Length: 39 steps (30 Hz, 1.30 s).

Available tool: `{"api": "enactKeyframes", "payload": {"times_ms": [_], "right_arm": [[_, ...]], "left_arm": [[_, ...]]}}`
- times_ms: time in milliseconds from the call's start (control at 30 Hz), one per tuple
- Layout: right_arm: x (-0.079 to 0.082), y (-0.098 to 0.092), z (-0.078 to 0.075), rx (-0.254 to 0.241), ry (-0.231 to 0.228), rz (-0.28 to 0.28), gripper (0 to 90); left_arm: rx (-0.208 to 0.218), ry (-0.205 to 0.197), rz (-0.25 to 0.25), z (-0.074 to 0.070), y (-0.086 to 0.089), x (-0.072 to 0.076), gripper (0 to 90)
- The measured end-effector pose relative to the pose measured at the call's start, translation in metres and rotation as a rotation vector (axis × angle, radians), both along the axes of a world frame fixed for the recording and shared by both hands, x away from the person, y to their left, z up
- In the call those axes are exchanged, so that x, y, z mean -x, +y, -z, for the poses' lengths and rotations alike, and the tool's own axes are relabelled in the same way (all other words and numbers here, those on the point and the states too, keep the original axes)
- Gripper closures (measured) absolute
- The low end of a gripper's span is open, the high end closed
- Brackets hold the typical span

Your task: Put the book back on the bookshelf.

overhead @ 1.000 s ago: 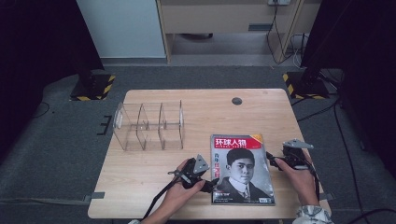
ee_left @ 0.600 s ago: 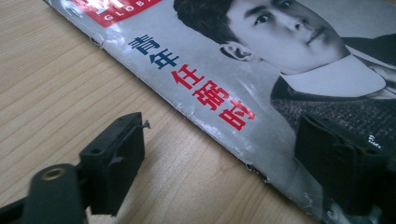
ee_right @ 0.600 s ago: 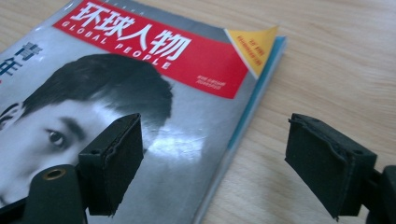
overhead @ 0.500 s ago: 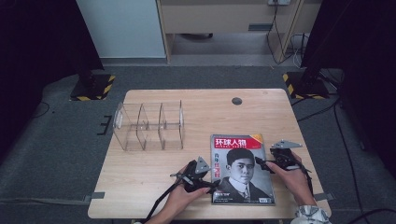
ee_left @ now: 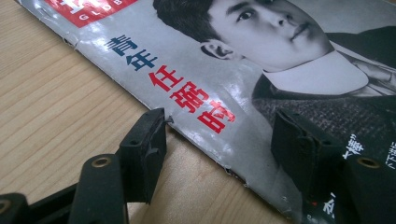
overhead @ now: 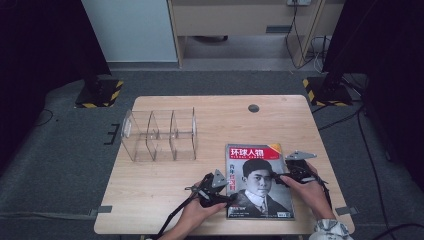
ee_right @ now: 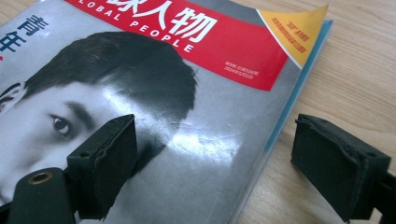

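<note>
The left gripper (ee_left: 210,140) has just been closing, its jaws astride the magazine's (overhead: 260,180) spine edge, apparently not yet pinching. The right gripper (ee_right: 215,163) gapes across the far edge. Both should bite deep before lifting it off the table (overhead: 165,190).

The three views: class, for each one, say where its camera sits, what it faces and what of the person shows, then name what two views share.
High view: above the person's side, looking forward and down on the table; both forearms, left gripper, right gripper.
Left gripper view: on that gripper, facing the magazine edge; its jaws straddle it, just closing.
Right gripper view: on that gripper, facing the magazine's opposite edge; jaws apart.
Shared: the magazine cover.
</note>
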State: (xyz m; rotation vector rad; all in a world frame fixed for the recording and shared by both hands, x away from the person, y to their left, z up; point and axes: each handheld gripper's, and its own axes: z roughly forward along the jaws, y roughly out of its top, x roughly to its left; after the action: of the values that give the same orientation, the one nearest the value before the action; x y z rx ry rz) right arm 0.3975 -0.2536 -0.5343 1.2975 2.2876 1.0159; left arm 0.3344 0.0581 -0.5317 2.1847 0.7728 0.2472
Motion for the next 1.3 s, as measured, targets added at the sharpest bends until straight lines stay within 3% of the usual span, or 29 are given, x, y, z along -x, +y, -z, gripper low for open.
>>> {"api": "enactKeyframes", "payload": {"times_ms": [333, 533, 867, 1067, 1300], "right_arm": [[0.0, 0.006, 0.0, -0.006, -0.005, 0.007, 15.7], [0.0, 0.004, -0.003, -0.055, 0.001, 0.031, 18.6], [0.003, 0.008, -0.015, -0.076, -0.051, 0.005, 22.8], [0.005, 0.009, -0.023, -0.139, -0.077, -0.004, 27.4], [0.005, 0.013, -0.027, -0.162, -0.107, -0.03, 29.5]], "left_arm": [[-0.008, -0.012, -0.001, 0.0, -0.001, 0.001, 34.9], [-0.007, -0.012, 0.003, 0.0, -0.001, 0.001, 34.9], [-0.008, -0.012, 0.005, 0.0, -0.001, 0.001, 34.9], [-0.014, -0.009, 0.006, 0.0, -0.002, 0.0, 34.9], [-0.016, -0.007, 0.009, 0.0, -0.002, 0.0, 35.0]]}}
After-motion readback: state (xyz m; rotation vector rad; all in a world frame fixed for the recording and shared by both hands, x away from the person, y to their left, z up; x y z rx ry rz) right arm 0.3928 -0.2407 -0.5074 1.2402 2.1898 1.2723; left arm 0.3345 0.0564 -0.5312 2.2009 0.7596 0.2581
